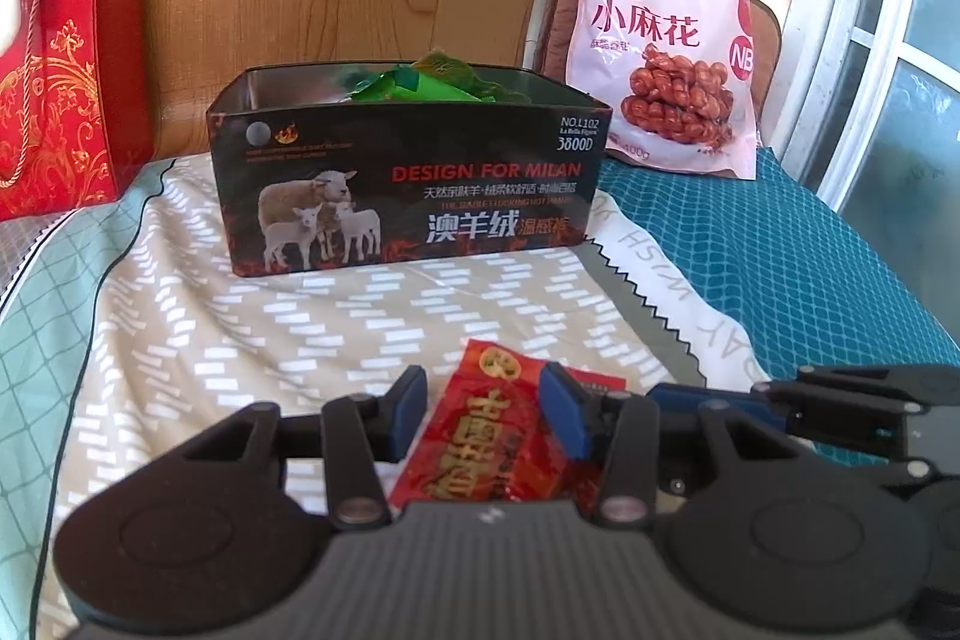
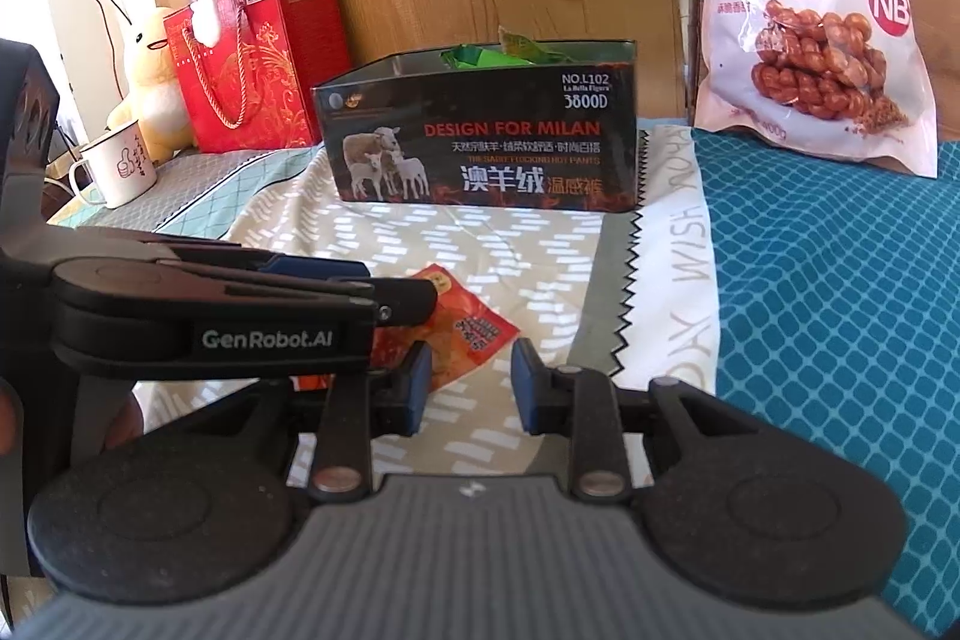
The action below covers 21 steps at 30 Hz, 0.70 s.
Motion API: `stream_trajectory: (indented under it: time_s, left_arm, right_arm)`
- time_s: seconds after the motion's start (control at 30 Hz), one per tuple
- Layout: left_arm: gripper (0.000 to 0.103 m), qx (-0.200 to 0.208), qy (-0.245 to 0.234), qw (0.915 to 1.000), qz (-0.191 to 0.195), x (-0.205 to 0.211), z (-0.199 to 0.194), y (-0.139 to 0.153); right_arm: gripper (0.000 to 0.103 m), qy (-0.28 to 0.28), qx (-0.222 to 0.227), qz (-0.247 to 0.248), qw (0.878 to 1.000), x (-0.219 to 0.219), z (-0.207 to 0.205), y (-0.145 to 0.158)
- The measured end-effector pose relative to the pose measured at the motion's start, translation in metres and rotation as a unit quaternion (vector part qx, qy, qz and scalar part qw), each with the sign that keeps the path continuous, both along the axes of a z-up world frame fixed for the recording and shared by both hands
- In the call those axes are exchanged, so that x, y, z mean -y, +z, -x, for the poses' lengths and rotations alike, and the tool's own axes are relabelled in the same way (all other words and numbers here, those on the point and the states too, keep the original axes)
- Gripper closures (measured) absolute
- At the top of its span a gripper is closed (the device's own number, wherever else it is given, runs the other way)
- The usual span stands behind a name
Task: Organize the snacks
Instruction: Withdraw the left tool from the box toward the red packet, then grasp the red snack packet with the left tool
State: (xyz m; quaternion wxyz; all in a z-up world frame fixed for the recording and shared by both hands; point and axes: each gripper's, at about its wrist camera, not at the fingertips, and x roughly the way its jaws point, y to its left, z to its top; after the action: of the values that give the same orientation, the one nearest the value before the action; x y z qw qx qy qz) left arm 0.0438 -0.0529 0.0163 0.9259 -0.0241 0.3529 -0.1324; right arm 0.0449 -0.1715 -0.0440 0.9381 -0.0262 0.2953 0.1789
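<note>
1. The left gripper (image 1: 483,415) is seen with its jaws partly open around a red snack packet (image 1: 498,454). The packet lies between the blue pads (image 1: 408,415), but whether they press on it cannot be told; a gap seems to show beside the left pad.
2. The right gripper (image 2: 470,385) is seen with its jaws partly open and nothing between them. A corner of the same red snack packet (image 2: 465,334) lies just beyond its left pad.
3. The packet is judged to be resting on the patterned bedcover (image 1: 240,340), with the two grippers close together on either side of it.
4. Farther off, an open black tin (image 1: 408,178) printed with sheep stands on the bedcover. Green wrapped snacks (image 1: 420,85) are seen inside it, rising above the rim, so part of the sorting appears done.
5. What is left, as far as can be judged: the red packet is not yet in the tin, and a large pink bag of twisted dough snacks (image 1: 660,40) leans upright behind and to the right, probably too big for the tin.
6. Open bedcover lies between packet and tin, so the path is clear. The tin's near wall must be cleared from above, and the heaped green snacks leave little room.
7. A red gift bag (image 1: 66,82) stands well to the left and a white mug (image 2: 114,166) farther left; neither is in the way. The grippers themselves crowd each other.
</note>
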Motion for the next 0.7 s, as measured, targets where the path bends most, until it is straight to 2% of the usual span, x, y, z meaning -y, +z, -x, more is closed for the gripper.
stream_trajectory:
  time_s: [0.23,0.4,0.7]
  left_arm:
    - [0.061,-0.004,0.001,1.0,0.005,-0.002,0.0,0.001]
    - [0.061,-0.008,0.013,0.9997,0.02,-0.009,0.005,0.006]
    - [0.059,-0.009,0.041,0.9986,0.033,-0.021,0.016,0.016]
  right_arm:
    - [0.069,-0.002,0.0,-0.003,1.0,0.002,0.0,0.001]
    - [0.063,-0.017,0.003,-0.008,1.0,0.007,-0.001,0.003]
    - [0.062,-0.026,-0.008,-0.024,0.999,0.007,-0.014,0.003]
